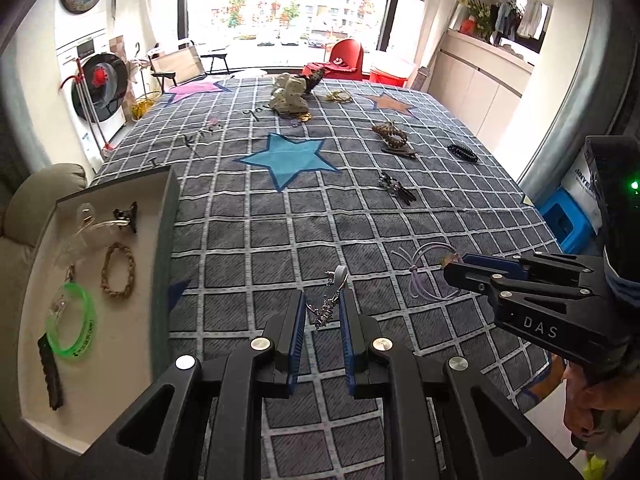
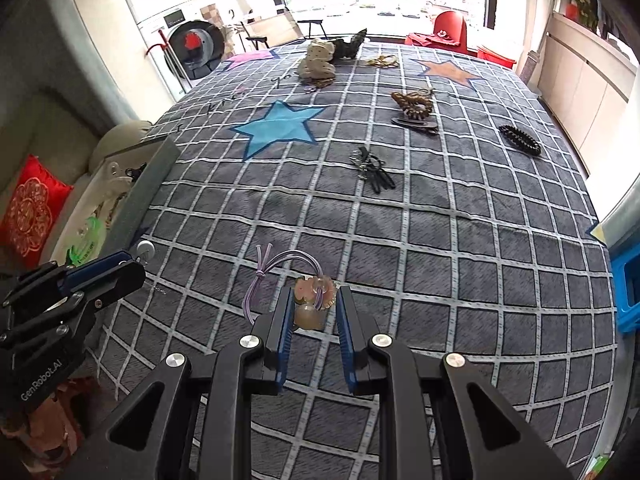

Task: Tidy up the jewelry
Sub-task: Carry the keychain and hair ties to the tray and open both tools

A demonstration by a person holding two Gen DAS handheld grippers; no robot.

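- Over the near edge of the grid-patterned cloth [image 1: 360, 216], both tools are working at once, each with a trinket between its pads.
- Left gripper [image 1: 323, 312]: jaws narrowed around a silvery chain charm [image 1: 326, 308] with a pale loop poking past the tips; whether it is truly pinched or only bracketed I cannot tell.
- Right gripper [image 2: 313, 308]: jaws part open, standing either side of a pinkish flower hair tie [image 2: 314, 294] whose lilac elastic loops trail to the left; no firm clamp is visible.
- Destination, by my reading, is the cream tray [image 1: 36, 320] at the left, which already carries a green bangle [image 1: 74, 320], a braided bracelet [image 1: 118, 270] and a dark claw clip [image 1: 126, 216].
- To do this step well, I would close on the solid flower bead, not the slack elastic, lift straight up so the cords do not drag the cloth, and clear the tray's raised wall before lowering.
- Left wrist view alone lays the tray's contents out plainly and shows the right tool from its side.
- Right wrist view alone shows the bead sitting between the pads, plus a red cushion [image 2: 30, 208] on the sofa; the tray appears there only as a sliver.
- More pieces wait farther out: a black hair clip cluster [image 2: 372, 168], a brown coiled bracelet [image 2: 414, 106] and a black spiral tie [image 2: 520, 140].
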